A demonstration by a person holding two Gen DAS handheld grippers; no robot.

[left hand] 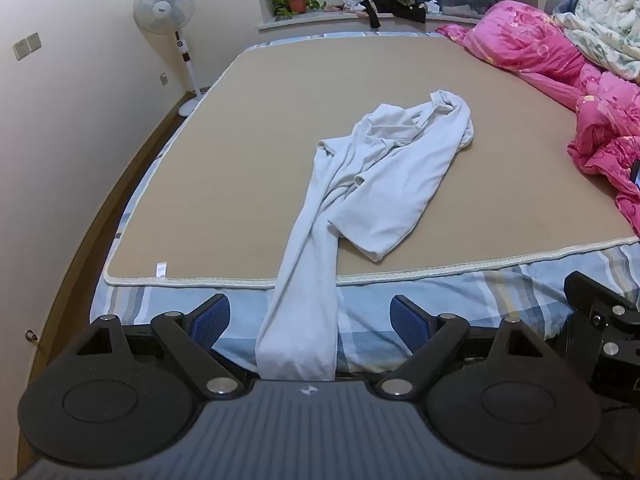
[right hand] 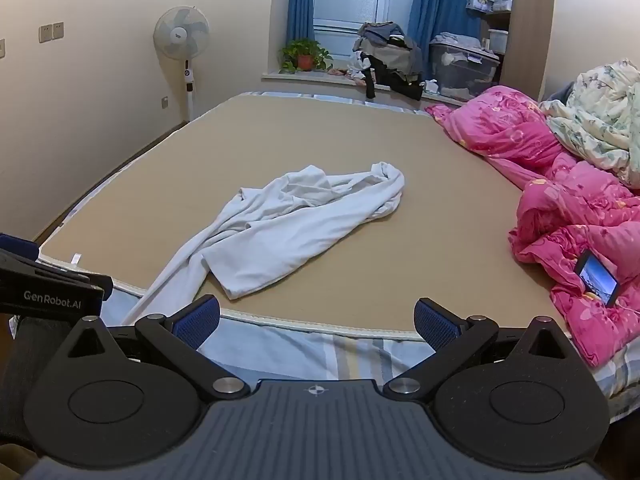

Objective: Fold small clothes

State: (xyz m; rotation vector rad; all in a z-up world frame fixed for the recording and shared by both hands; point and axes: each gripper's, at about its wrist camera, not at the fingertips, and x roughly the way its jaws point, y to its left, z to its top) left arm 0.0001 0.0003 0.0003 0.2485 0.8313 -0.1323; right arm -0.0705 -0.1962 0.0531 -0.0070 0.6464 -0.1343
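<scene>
A crumpled white garment [left hand: 380,168] lies on the tan mat [left hand: 240,160] on the bed. One long part of it hangs over the mat's front edge and runs down between my left gripper's open fingers [left hand: 310,322], without being pinched. The garment also shows in the right wrist view [right hand: 288,228], ahead and left of my right gripper [right hand: 316,322], which is open and empty at the bed's front edge. The left gripper's body shows at the left edge of the right wrist view [right hand: 48,292].
A pink quilt [right hand: 560,200] and a floral blanket [right hand: 600,128] pile up on the bed's right side, with a phone [right hand: 596,278] propped on the quilt. A standing fan [right hand: 182,40] is at the far left wall. A clothes pile [right hand: 388,56], a potted plant [right hand: 304,56] and a storage bin [right hand: 464,68] sit on the window ledge.
</scene>
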